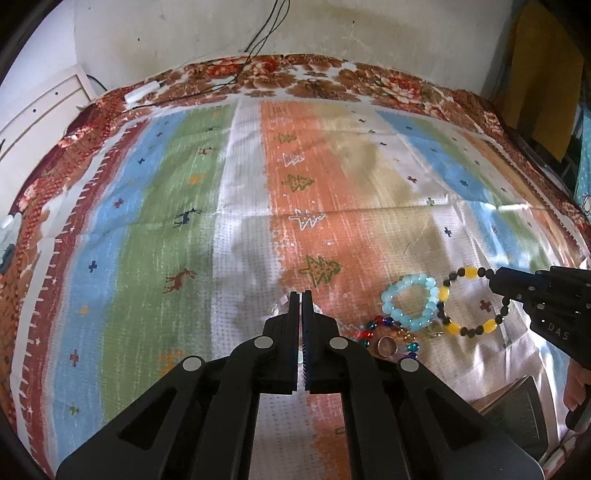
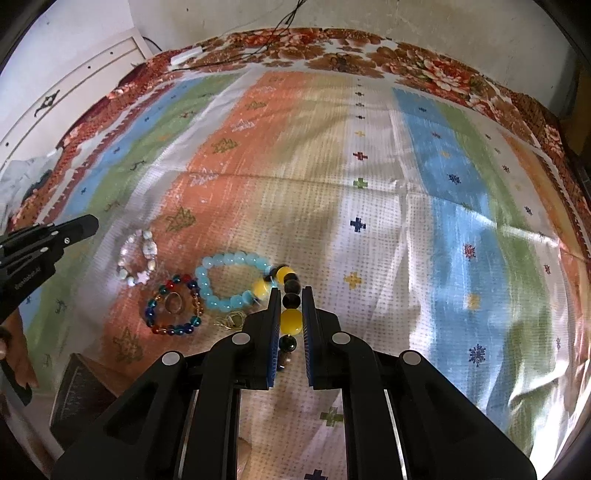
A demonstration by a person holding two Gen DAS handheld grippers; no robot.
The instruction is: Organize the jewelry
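Between right gripper [image 2: 288, 295] fingers sits yellow-black bracelet [image 2: 291, 320], pinched, far end touching blue bracelet [image 2: 225, 280] at 10 o'clock; lifting may drag it. Left gripper [image 1: 300, 299] pressed together, empty.

Bed-like surface fills both views, covered by striped mat [image 1: 243, 206] — blue, green, white, orange, tan bands with small tree, deer, cross motifs. Beneath it, floral red-brown blanket [image 1: 373, 83] shows along far edge. Behind: pale stained wall [image 1: 207, 29], black cables [image 1: 258, 40] hanging down onto blanket. White cabinet [image 2: 77, 85] at left. Yellow cloth [image 1: 543, 74] at far right. Bright glare on mat's right side.
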